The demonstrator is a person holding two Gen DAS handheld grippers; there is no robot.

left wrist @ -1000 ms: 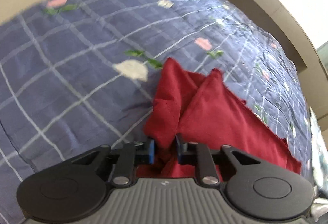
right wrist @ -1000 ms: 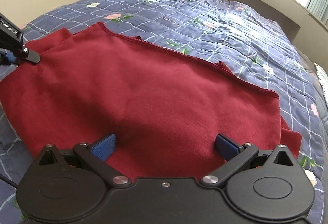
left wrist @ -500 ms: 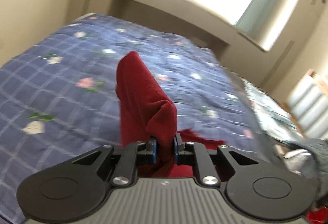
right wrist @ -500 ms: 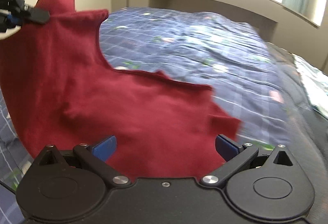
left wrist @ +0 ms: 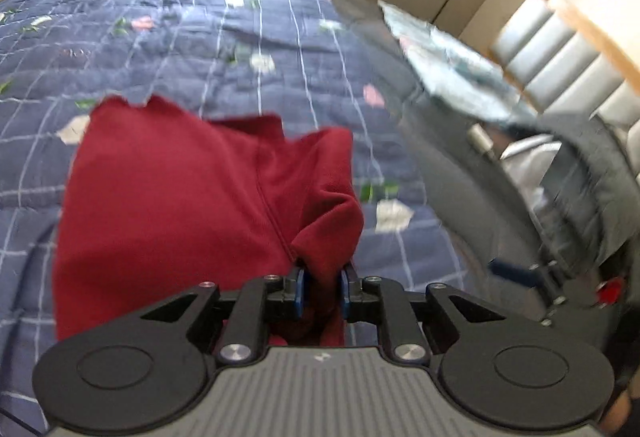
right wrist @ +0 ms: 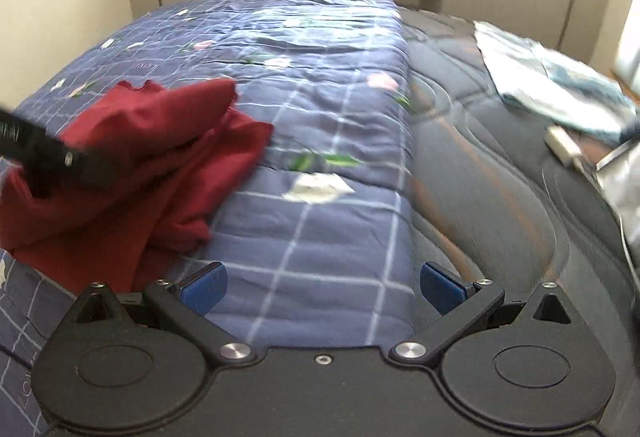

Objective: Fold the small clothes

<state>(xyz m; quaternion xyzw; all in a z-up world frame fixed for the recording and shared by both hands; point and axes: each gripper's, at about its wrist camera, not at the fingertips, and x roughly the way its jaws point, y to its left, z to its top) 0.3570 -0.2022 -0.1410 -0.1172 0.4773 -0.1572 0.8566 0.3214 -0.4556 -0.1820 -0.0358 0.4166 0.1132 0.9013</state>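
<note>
Two tools work over a bed [right wrist: 472, 165] whose dark quilted mattress shows along the right side. Most of the bed is covered by a blue checked quilt [right wrist: 320, 237] printed with small pink and white flowers. On the quilt's left part lies the red garment [left wrist: 168, 205], bunched and partly doubled over itself, with a seam running down toward the near edge. In the right wrist view the same red garment [right wrist: 132, 173] sits at the left, heaped in loose folds. A light blue cloth [right wrist: 552, 85] rests on the bare mattress at the far right, well apart from the red one. The left tool [left wrist: 321, 293] is closed on a pinched fold of the garment, its blue pads pressing the cloth from both sides. The right tool [right wrist: 320, 287] stands wide open above the quilt, holding nothing, just to the right of the garment.
</note>
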